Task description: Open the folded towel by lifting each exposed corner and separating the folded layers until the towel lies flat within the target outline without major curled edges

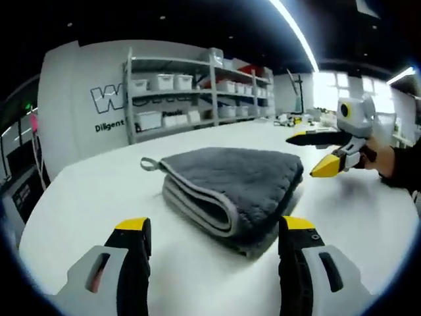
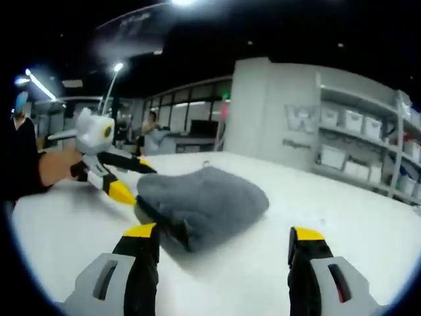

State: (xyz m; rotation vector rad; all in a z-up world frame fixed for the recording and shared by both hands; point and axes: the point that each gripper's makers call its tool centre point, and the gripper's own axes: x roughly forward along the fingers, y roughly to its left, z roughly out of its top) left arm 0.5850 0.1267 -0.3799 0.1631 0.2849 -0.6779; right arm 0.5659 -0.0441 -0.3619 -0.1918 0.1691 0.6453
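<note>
The grey towel (image 1: 230, 187) sits folded thick in the middle of the white desk (image 1: 99, 197), hanging loop (image 1: 150, 164) at one corner, stacked layers facing the left gripper (image 1: 214, 253). That gripper hangs back, fingers spread wide and empty, likely lining up on the fold. Across the towel, the right gripper (image 1: 316, 153) noses in at the far edge, fingers apart, holding nothing, seemingly hunting a corner.

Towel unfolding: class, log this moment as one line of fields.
towel: folded, on white table | left gripper: open, short of towel | right gripper: open, at towel's edge | unfolding: not begun
</note>
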